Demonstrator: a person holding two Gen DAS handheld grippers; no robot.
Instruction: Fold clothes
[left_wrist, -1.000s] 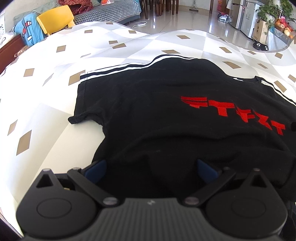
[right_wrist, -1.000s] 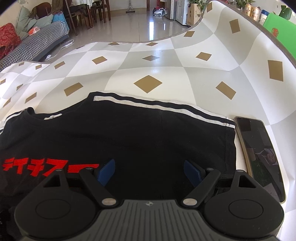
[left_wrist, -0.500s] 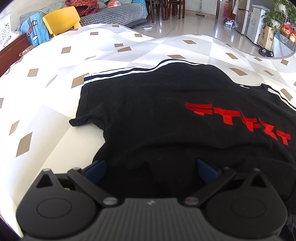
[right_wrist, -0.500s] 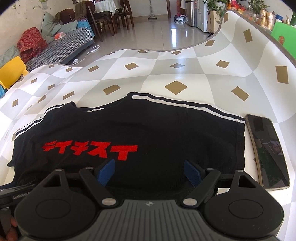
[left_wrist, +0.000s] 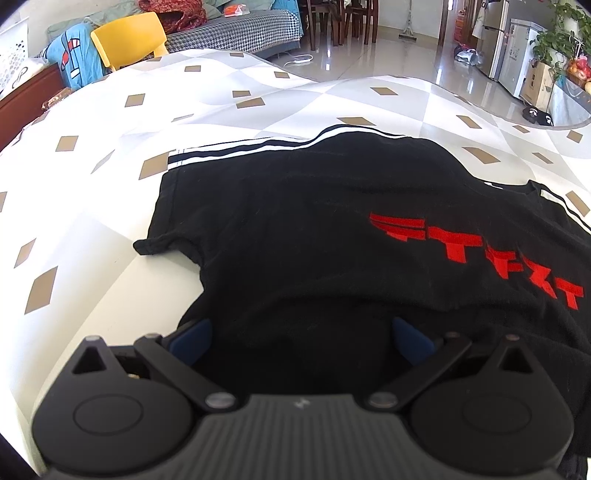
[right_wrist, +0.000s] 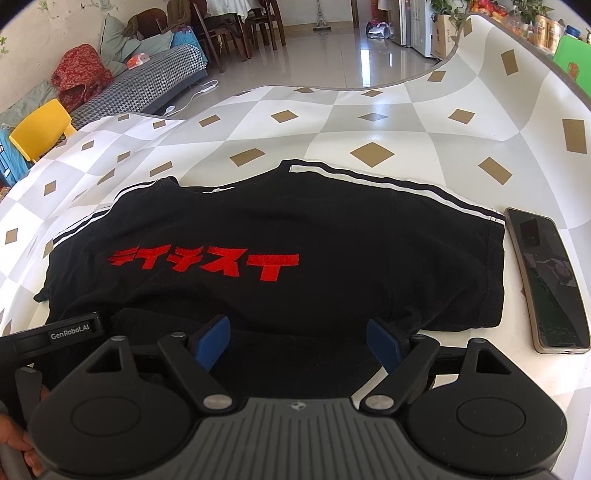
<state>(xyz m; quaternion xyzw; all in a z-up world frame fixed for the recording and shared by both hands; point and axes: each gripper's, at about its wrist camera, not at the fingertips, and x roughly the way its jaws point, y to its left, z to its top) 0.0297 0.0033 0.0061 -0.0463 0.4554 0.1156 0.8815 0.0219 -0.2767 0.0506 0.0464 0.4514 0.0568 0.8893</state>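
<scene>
your black t-shirt (right_wrist: 295, 229) lies flat, red lettering (right_wrist: 203, 260) up; right gripper (right_wrist: 297, 341) has drawn back, both jaws wide, empty.

Bright daylight glares off the tablecloth (left_wrist: 110, 229) (fisheye bends edges), focus sharp.

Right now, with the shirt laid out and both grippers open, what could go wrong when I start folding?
The phone lies right beside the black T-shirt's right sleeve edge; swinging that sleeve could drag or bump it. The near hem looks bunched under the open right gripper, so a pinch there may catch several layers and fold crooked.
</scene>
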